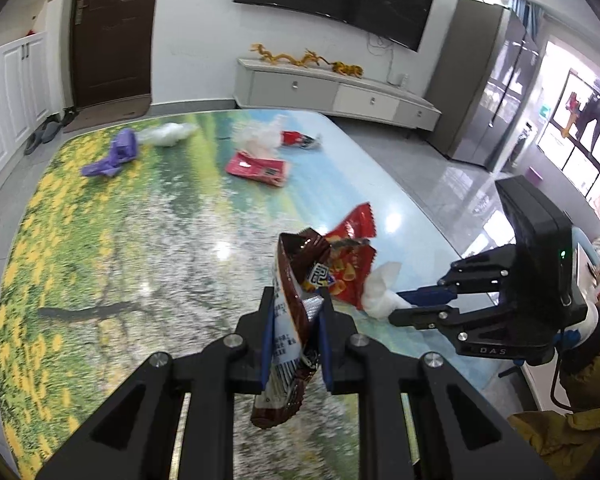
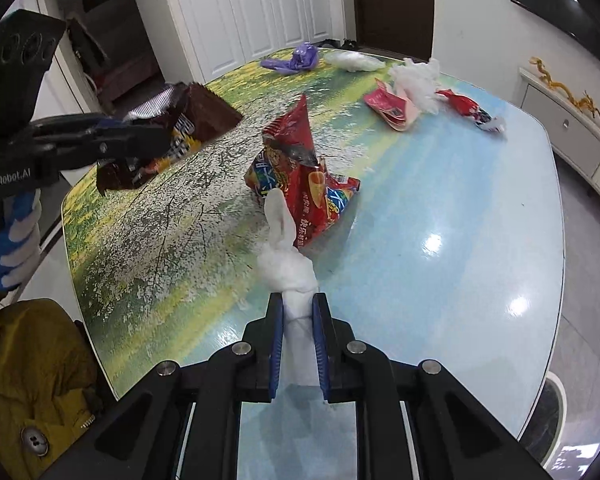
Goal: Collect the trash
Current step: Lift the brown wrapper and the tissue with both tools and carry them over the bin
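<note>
My left gripper (image 1: pixel 296 300) is shut on a brown snack wrapper (image 1: pixel 292 320) and holds it above the table; it also shows in the right wrist view (image 2: pixel 180 128). My right gripper (image 2: pixel 296 304) is shut on a crumpled white tissue (image 2: pixel 286 264), seen from the left wrist view (image 1: pixel 380 292) too. A red chip bag (image 2: pixel 304 184) stands crumpled on the table just beyond the tissue. Farther off lie a pink-red packet (image 2: pixel 388 110), a white plastic wad (image 2: pixel 416 80), a red candy wrapper (image 2: pixel 470 112), a purple bag (image 2: pixel 296 58) and a clear bag (image 2: pixel 354 62).
The trash lies on a glossy table printed with a landscape (image 2: pixel 440 208). A TV cabinet (image 1: pixel 332 92) stands beyond it under a wall TV. White cupboards (image 2: pixel 256 12) and a dark door lie past the far end. The person's olive jacket (image 2: pixel 32 380) is at the near edge.
</note>
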`<state>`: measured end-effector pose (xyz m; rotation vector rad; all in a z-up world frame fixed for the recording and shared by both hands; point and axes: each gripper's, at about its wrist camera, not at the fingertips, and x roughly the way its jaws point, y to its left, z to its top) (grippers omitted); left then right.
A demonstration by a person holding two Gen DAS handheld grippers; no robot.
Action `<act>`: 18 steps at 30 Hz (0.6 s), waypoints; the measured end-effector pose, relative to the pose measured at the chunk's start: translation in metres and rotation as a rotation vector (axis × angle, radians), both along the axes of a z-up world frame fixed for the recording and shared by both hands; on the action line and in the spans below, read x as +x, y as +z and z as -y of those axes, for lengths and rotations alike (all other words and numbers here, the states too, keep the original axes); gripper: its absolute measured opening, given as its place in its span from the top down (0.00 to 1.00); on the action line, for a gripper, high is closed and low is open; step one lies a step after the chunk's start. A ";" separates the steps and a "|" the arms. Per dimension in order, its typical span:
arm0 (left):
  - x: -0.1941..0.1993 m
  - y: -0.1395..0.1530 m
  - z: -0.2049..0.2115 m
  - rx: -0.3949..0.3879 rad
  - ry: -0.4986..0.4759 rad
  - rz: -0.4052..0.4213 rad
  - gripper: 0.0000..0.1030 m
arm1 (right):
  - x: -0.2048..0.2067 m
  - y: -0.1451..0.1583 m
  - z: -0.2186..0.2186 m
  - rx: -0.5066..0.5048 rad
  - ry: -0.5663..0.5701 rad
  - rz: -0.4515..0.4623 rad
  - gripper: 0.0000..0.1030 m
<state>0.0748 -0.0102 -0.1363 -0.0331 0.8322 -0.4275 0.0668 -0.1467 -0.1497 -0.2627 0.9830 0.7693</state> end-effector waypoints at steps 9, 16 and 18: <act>0.026 -0.010 0.056 0.024 -0.133 -0.032 0.83 | -0.004 -0.002 0.009 0.026 0.036 0.010 0.87; 0.064 -0.024 0.093 0.073 -0.186 -0.079 0.83 | -0.013 -0.004 0.017 0.055 0.124 -0.004 0.87; 0.071 -0.027 0.099 0.085 -0.193 -0.090 0.83 | -0.015 -0.005 0.018 0.073 0.153 -0.014 0.87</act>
